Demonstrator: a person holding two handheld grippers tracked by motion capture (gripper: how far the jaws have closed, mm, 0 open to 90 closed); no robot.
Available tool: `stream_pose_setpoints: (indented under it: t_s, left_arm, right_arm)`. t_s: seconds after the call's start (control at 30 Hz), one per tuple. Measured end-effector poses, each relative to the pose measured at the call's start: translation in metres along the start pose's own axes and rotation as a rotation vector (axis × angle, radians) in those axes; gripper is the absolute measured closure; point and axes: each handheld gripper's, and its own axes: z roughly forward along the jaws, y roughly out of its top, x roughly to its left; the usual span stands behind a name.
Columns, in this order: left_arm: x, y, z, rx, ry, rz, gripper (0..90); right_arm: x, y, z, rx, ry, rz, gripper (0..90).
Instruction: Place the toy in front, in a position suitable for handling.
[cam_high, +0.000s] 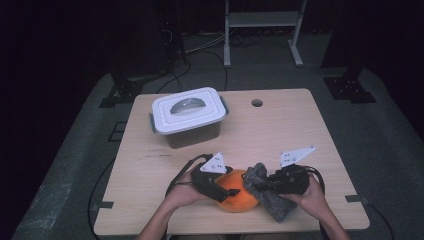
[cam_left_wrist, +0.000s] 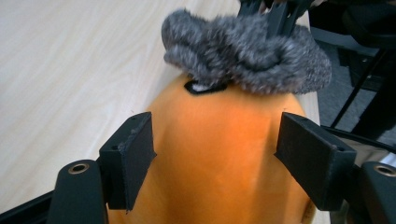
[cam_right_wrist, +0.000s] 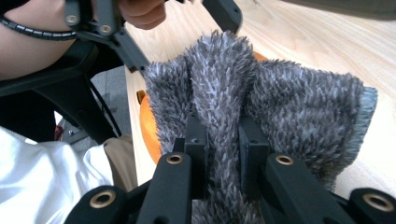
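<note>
Left gripper (cam_high: 231, 192) straddles the orange ball (cam_high: 239, 198), one black pad on either flank. In the left gripper view the left pad lies against the orange skin, while the right pad stands at the ball's edge and whether it touches cannot be told, so the grasp reads as slack rather than clamped. Right gripper (cam_high: 259, 186) is clenched on a fold of the grey fluffy cloth (cam_high: 270, 197); in the right gripper view its two pads pinch a ridge of the pile (cam_right_wrist: 219, 140) tightly between them.

One ball lies at the near edge of the wooden table (cam_high: 280, 130), between the two hands, and the one cloth is draped against its right side and top, touching it. In the left gripper view a small black-rimmed mark (cam_left_wrist: 205, 87) sits on the ball (cam_left_wrist: 219, 154) just under the cloth (cam_left_wrist: 243, 51); whether it bears writing cannot be told.

One plastic storage box (cam_high: 189, 117) with a white lid and a grey handle recess stands well apart at the far left of the tabletop, its lid on. A faint line of print (cam_high: 156, 155) lies on the table in front of the box, too small to read. One round hole (cam_high: 257, 103) is cut in the tabletop near the far edge. Each gripper carries one grey three-cornered plate.
</note>
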Motion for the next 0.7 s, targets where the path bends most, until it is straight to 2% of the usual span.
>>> stream_pose_setpoints:
  t_s: [0.1,0.17,0.23,0.3,0.33,0.37,0.43,0.53,0.6,0.63,0.7]
  left_arm:
    - [-0.001,-0.004,0.004,0.009,-0.031,-0.006,29.0]
    - [-0.003,-0.003,0.002,0.020,-0.061,0.011,29.7]
    - [-0.005,-0.002,0.002,0.022,-0.056,0.024,29.3]
    - [-0.004,-0.001,0.002,0.015,-0.048,0.029,25.4]
    - [-0.004,0.000,0.001,0.016,-0.027,0.035,21.9]
    - [-0.004,0.000,0.002,0.014,-0.018,0.030,16.8]
    - [-0.002,0.000,0.003,0.011,-0.008,0.019,10.7]
    - [0.000,-0.002,0.009,0.034,-0.039,0.004,9.9]
    - [-0.002,-0.006,0.010,0.027,-0.055,0.023,18.4]
    - [-0.002,-0.007,0.009,0.029,-0.046,0.045,25.8]
    - [-0.002,-0.009,0.009,0.021,-0.035,0.053,37.6]
  right_arm:
    - [0.002,0.001,-0.007,-0.020,-0.028,-0.001,77.0]
    - [0.002,0.003,-0.012,-0.057,-0.067,0.002,77.1]
    - [0.001,0.004,-0.014,-0.069,-0.080,0.014,77.1]
    - [0.001,0.002,-0.009,-0.031,-0.073,0.008,77.0]
    - [0.002,0.001,-0.006,-0.022,-0.064,0.004,77.0]
    - [0.002,0.000,-0.003,-0.012,-0.036,0.001,76.9]
    - [0.005,0.002,-0.002,-0.006,-0.022,-0.024,76.9]
    - [0.009,0.005,-0.001,-0.016,-0.012,-0.056,76.6]
    - [0.011,0.006,0.002,-0.005,-0.021,-0.070,76.6]
    - [0.011,0.006,0.002,0.002,-0.028,-0.071,76.6]
    - [0.009,0.004,0.001,0.006,-0.040,-0.060,76.7]
